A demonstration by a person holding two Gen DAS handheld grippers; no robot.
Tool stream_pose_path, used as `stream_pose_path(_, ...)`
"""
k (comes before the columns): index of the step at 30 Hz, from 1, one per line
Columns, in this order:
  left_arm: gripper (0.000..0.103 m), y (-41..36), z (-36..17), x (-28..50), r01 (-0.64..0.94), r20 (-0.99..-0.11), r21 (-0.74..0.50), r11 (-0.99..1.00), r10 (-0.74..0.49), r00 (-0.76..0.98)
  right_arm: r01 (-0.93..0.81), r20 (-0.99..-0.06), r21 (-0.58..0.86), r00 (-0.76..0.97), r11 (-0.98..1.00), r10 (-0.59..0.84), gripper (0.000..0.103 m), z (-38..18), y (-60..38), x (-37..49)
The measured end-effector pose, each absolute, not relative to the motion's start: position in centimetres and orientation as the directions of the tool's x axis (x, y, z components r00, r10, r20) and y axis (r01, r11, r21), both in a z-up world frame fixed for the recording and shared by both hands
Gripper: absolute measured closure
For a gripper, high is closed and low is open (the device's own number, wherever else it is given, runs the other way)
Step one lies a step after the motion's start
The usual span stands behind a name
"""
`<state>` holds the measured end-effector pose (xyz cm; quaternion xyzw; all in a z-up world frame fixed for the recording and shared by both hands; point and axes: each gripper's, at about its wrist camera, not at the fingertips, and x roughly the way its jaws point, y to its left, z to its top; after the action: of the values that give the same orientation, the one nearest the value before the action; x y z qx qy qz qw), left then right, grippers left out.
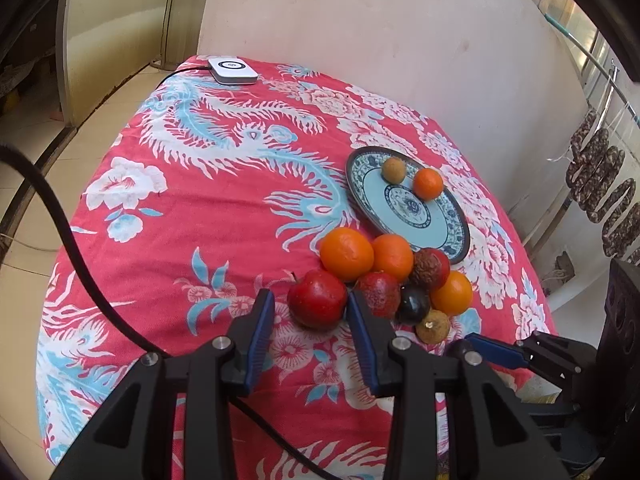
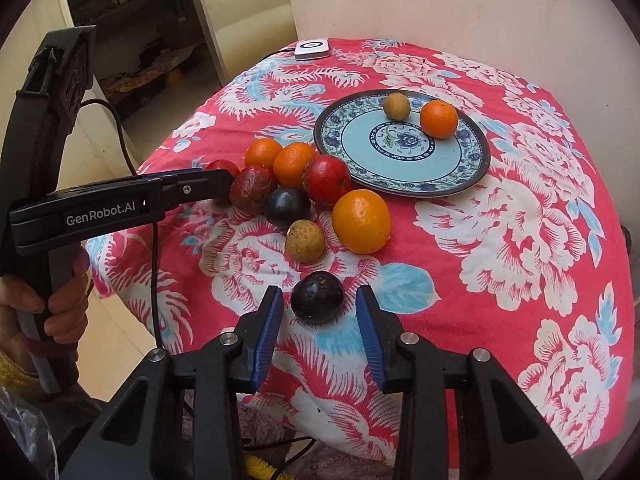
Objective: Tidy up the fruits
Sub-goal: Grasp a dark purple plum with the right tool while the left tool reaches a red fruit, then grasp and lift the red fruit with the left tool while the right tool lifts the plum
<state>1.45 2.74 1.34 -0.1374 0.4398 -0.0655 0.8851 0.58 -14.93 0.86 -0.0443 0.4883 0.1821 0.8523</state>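
Note:
A blue-patterned plate (image 1: 440, 228) (image 2: 460, 168) holds a small tan fruit (image 1: 394, 169) (image 2: 396, 106) and a small orange (image 1: 428, 184) (image 2: 439, 119). Beside it lies a pile of oranges, red fruits, a dark plum and a tan fruit. My left gripper (image 1: 312, 308) is open, its jaws on either side of a red apple (image 1: 317, 304) at the pile's near edge; it also shows in the right wrist view (image 2: 224, 184). My right gripper (image 2: 319, 304) is open around a dark round fruit (image 2: 317, 297) lying apart on the cloth; its blue fingertip (image 1: 496, 350) shows in the left wrist view.
The table wears a red cloth with white and blue flowers (image 1: 200, 200) (image 2: 520, 240). A white device with a cable (image 1: 232, 70) (image 2: 312, 49) lies at the far edge. A wall stands behind the table. A black cable (image 1: 60, 220) hangs at the left.

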Motion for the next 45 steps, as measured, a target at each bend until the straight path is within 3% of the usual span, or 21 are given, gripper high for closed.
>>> stream_pose_path(3, 0.070, 2.7, 1.3, 1.4, 0.005, -0.752, -0.314, 0.950, -0.252, 0.610, -0.352, -0.848, 0.099, 0.459, 0.931, 0.264, 0.068, 0.9, -14.9, 0.5)
stream_pose_path(10, 0.070, 2.9, 1.3, 1.2, 0.007, -0.744, -0.333, 0.943, -0.267, 0.613, -0.359, -0.848, 0.076, 0.467, 0.930, 0.250, 0.074, 1.0, -14.6, 0.6)
stream_pose_path(45, 0.070, 2.4, 4.0, 0.5, -0.006, -0.725, -0.338, 0.941, -0.256, 0.640, -0.363, -0.780, 0.108, 0.546, 0.926, 0.305, 0.076, 3.4, -15.6, 2.0)
